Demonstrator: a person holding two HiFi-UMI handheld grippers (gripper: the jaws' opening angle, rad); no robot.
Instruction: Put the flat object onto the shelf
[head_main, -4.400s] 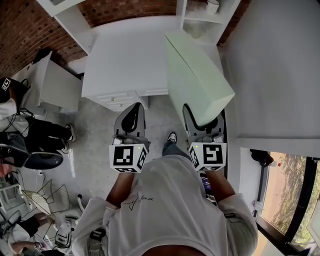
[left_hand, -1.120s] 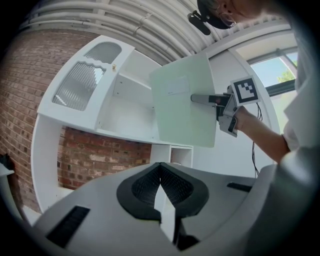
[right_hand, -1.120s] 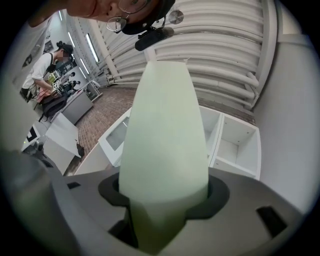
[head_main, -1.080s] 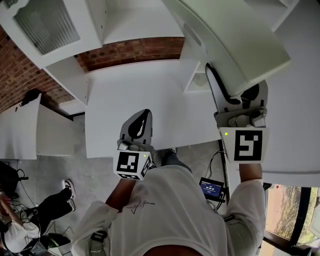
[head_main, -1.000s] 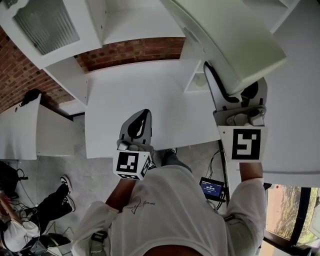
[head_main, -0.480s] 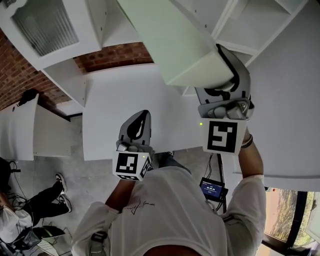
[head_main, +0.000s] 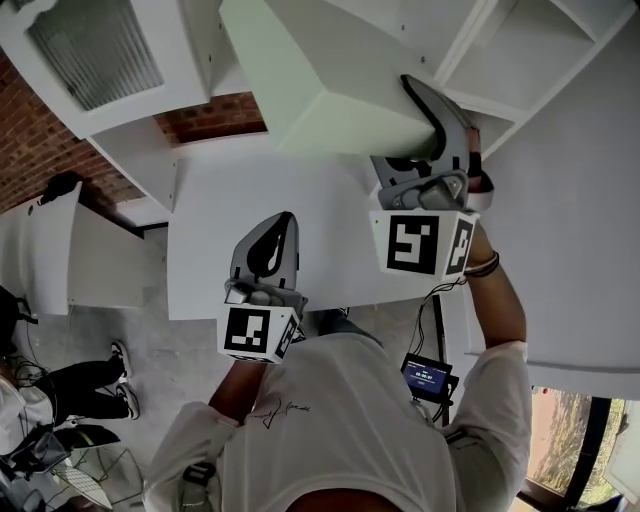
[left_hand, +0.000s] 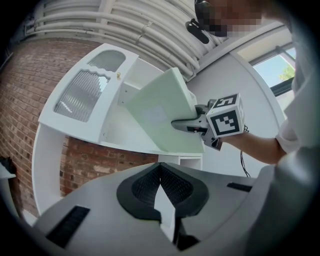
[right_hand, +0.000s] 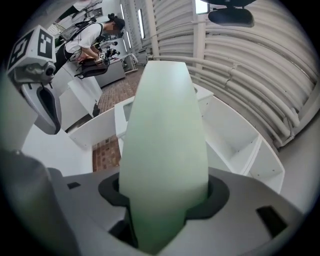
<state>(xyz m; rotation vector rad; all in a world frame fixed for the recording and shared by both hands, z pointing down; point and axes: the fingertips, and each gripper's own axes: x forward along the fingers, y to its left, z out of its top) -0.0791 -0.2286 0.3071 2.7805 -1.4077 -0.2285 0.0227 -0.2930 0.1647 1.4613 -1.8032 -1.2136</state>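
One white shelf (head_main: 520, 50) with open compartments fills the top of the head view. A door (head_main: 95, 50) with a ribbed pane sits at its left, and a brick wall (head_main: 60, 120) shows behind. Below it stands a white desk (head_main: 250, 230).

A pale green slab (head_main: 320, 70), the flat object, is up in the air over the desk and in front of the shelf's upper compartments. It is tilted, with its far end toward the shelf. In the left gripper view the slab (left_hand: 160, 112) reaches in beside the door, with its lower edge close over a shelf board. Whether it touches the board I cannot tell.

At the slab's near edge, the right gripper (head_main: 425, 130) is raised at arm's length. In its own view the slab (right_hand: 162, 150) fills the gap between the jaws, which are clamped on the two faces.

Lower down and well apart from the slab, the left gripper (head_main: 273, 238) hangs over the desk's front part. Its view shows the jaw tips pressed together with nothing between them.

Beside the person's right arm, near the floor, a small lit screen (head_main: 427, 375) shows.
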